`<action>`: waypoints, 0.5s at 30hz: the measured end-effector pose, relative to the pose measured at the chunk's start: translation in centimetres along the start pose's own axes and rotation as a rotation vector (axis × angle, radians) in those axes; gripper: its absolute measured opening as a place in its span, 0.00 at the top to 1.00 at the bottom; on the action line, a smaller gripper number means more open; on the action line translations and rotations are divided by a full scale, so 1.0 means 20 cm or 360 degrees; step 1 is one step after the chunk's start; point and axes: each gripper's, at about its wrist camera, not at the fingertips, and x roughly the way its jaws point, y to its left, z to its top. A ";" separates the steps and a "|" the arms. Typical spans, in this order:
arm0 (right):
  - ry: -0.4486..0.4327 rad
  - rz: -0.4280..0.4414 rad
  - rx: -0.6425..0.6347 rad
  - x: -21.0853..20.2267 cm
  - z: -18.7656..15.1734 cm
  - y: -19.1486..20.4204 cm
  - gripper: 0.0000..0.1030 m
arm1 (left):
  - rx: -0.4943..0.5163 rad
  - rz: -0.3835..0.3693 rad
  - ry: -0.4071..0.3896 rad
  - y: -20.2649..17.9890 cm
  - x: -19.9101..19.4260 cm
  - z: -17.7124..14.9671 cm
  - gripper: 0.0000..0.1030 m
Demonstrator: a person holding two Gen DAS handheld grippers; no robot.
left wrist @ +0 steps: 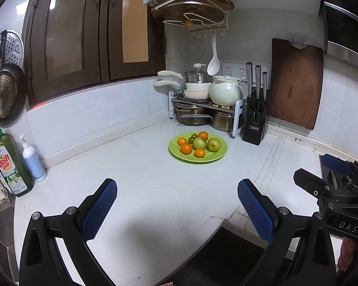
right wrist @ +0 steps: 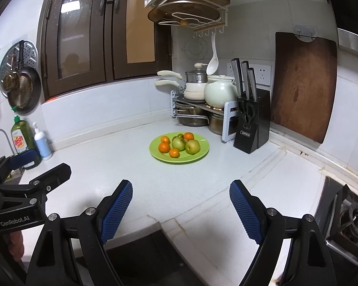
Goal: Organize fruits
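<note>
Fruits [left wrist: 198, 145] lie together on the green plate [left wrist: 220, 153] on the desk [left wrist: 131, 166], while both hand-held grippers, left [left wrist: 177, 206] and right [right wrist: 181, 208], hover open and empty, ready for reaching.

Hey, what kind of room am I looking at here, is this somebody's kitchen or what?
Most likely a home kitchen corner. A knife block and stacked pots sit on the white countertop, a wooden cutting board hangs on the tiled wall, and a gas burner shows at the right edge.
</note>
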 end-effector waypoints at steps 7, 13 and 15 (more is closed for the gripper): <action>0.0006 0.0006 0.0006 0.00 0.00 0.00 0.18 | 0.0004 0.0003 -0.0003 0.00 -0.01 0.00 0.00; 0.0007 0.0005 0.0008 -0.01 0.00 0.01 0.18 | 0.0004 0.0008 -0.0004 -0.01 -0.01 0.00 0.00; 0.0007 0.0003 0.0007 -0.01 0.00 0.01 0.18 | 0.0002 0.0010 -0.0004 -0.01 -0.01 0.00 0.00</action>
